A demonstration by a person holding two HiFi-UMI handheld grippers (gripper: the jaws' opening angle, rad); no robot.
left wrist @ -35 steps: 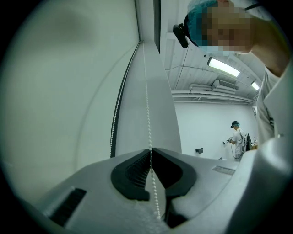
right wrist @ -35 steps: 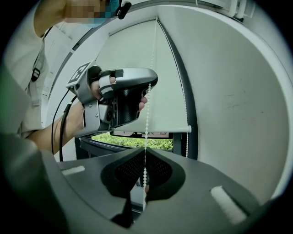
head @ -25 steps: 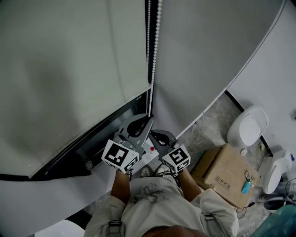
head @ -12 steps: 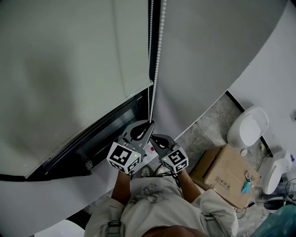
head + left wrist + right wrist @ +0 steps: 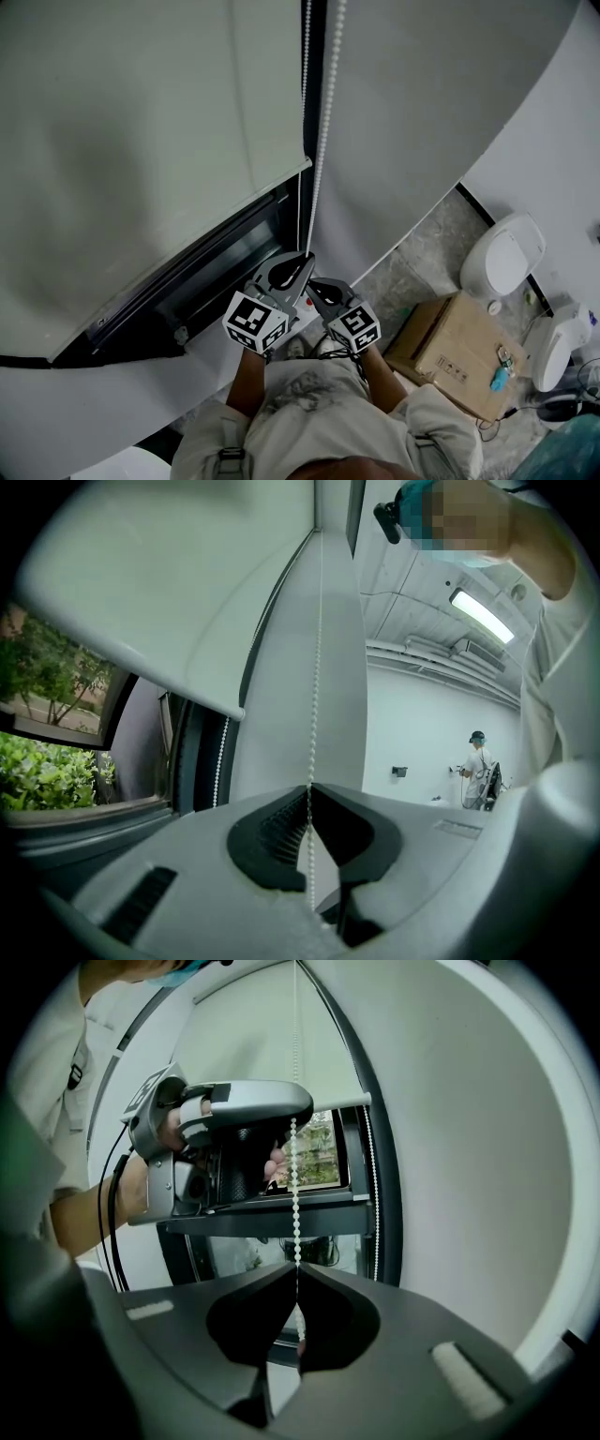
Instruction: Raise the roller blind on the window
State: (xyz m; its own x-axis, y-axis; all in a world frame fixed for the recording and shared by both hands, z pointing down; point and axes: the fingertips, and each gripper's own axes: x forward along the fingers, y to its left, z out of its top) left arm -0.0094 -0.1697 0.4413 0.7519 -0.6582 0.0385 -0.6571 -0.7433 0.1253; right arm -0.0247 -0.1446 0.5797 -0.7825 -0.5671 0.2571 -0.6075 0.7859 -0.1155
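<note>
Below the blind's hem: both hand-held grippers meet at the chain, the left hand-held gripper (image 5: 304,260) just above the right hand-held gripper (image 5: 312,284).
Left jaws: pressed together on the bead chain (image 5: 310,761), which runs on below them.
Right jaws: pinched on the same strand (its own view shows the beads dropping in one line from the left tool into its tips).
Roller blind (image 5: 141,141): covers most of the window (image 5: 220,267); its bottom bar (image 5: 187,258) leaves a dark strip of glass open above the sill.
Cut off: the blind's top and the chain's upper end both run out of the picture.
Hidden: the chain's lower loop, behind the two tools; the person's hands, under the marker cubes in the head view.
Hard to make out: what lies outside, beyond green foliage (image 5: 47,771) in the left gripper view.
Chain strands: two, one held and one hanging free beside the frame (image 5: 221,761).
Grippers: two.
Blinds: one.
Floor (image 5: 422,262): one cardboard box (image 5: 455,352) and two white rounded appliances (image 5: 503,258), near each other.
Background: one person (image 5: 478,772), small and far off.
</note>
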